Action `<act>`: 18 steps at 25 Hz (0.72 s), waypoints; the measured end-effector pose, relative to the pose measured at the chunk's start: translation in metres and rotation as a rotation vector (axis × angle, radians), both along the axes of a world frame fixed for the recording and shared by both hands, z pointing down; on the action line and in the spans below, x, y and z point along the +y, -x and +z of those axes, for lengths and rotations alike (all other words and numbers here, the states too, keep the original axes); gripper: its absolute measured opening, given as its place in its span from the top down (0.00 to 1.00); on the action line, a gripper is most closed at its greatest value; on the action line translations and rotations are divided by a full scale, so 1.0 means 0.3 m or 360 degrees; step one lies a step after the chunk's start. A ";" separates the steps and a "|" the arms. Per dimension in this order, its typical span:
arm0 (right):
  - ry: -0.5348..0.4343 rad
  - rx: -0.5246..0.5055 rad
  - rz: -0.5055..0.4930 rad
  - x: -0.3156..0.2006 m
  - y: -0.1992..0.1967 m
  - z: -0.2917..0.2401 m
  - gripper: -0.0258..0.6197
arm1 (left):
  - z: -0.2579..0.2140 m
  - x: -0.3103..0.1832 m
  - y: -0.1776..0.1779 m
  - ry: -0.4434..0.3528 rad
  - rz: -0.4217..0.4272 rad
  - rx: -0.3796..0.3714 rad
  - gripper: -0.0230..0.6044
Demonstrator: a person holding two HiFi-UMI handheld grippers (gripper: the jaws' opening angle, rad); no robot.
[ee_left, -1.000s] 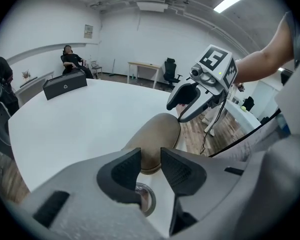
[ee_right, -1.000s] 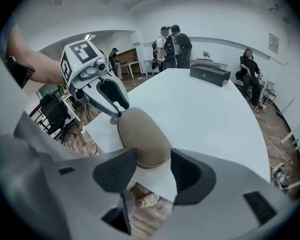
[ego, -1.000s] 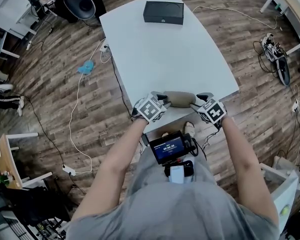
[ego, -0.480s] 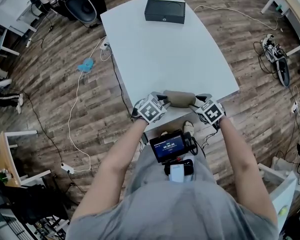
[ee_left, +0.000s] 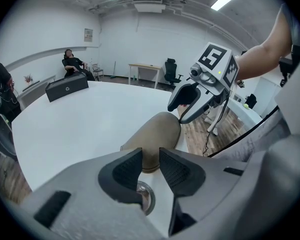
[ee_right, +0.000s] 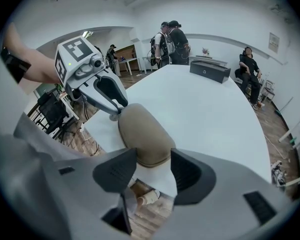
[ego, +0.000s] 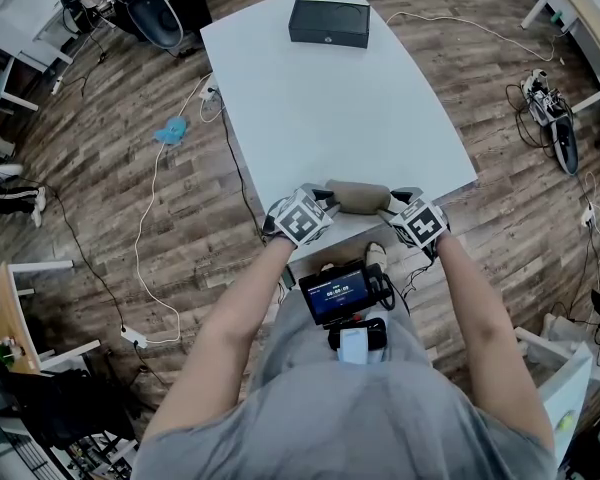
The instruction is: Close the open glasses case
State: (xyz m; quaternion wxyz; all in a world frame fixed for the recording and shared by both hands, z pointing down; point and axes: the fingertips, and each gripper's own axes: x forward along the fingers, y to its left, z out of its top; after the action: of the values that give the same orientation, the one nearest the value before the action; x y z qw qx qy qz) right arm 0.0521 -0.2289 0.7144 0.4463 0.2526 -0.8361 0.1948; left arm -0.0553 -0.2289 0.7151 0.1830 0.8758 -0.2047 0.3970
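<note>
Left gripper [ego: 325, 201]: jaws narrowly apart, having just been closing, poised over one end of the case. Glasses case [ego: 358, 197]: tan, oblong, rounded, lid down, lying along the white table's [ego: 330, 98] near edge. Right gripper [ego: 388, 205]: jaws spread, flanking the other end.

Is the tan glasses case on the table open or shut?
Shut. The case is one closed rounded shell with only a thin seam near its base; no inside shows.

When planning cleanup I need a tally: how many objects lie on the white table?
2. The tan glasses case lies at the near edge of the white table; the black box sits at its far end. None seem hidden.
</note>
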 end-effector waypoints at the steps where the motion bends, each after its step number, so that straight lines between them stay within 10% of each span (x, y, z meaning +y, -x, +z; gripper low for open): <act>1: 0.0001 0.0000 0.0003 -0.001 0.001 -0.001 0.64 | -0.004 0.002 0.000 0.0006 -0.0003 0.0002 0.78; 18: -0.0090 -0.0228 0.0106 0.017 -0.029 -0.151 0.64 | 0.003 -0.003 0.001 -0.0008 -0.0008 0.0014 0.78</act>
State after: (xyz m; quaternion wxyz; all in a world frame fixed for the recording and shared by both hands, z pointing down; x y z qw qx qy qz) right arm 0.0608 -0.2240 0.6692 0.3714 0.2783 -0.8621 0.2034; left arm -0.0558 -0.2297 0.7158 0.1826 0.8775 -0.2072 0.3921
